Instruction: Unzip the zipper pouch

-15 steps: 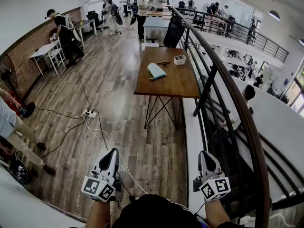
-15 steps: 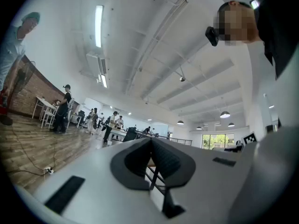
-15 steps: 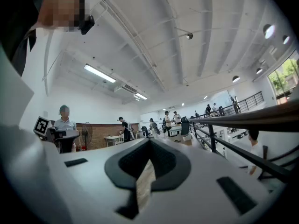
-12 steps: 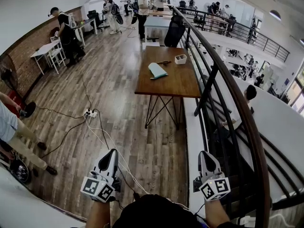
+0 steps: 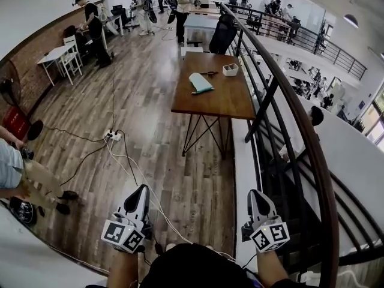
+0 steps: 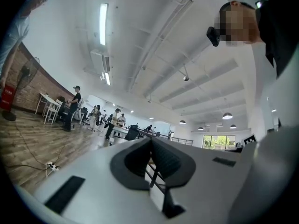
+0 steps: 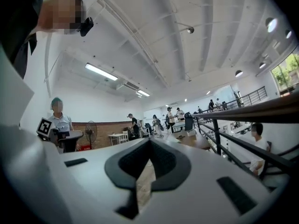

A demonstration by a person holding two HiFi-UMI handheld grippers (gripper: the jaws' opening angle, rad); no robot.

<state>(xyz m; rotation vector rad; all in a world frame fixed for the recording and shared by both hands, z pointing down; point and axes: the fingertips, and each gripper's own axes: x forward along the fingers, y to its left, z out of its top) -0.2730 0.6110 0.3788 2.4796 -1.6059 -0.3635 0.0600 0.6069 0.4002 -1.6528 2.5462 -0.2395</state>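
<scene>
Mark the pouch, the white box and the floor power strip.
pouch [image 5: 201,83]: head view, middle of its teal face.
white box [image 5: 229,72]: head view, its near wall.
power strip [image 5: 113,136]: head view, its white body.

Two hand-held grippers [image 5: 143,189] [image 5: 254,192], one wooden table [image 5: 219,98], one zipper pouch [image 5: 200,83], one white box [image 5: 230,70]

Bright, even light; ceiling lamps [image 6: 103,17] glow without harsh glare; the floor [image 5: 144,89] left of the wooden table [image 5: 211,98] shines softly; a faint shadow under the table; edges bend strongly, corners go dark.
</scene>
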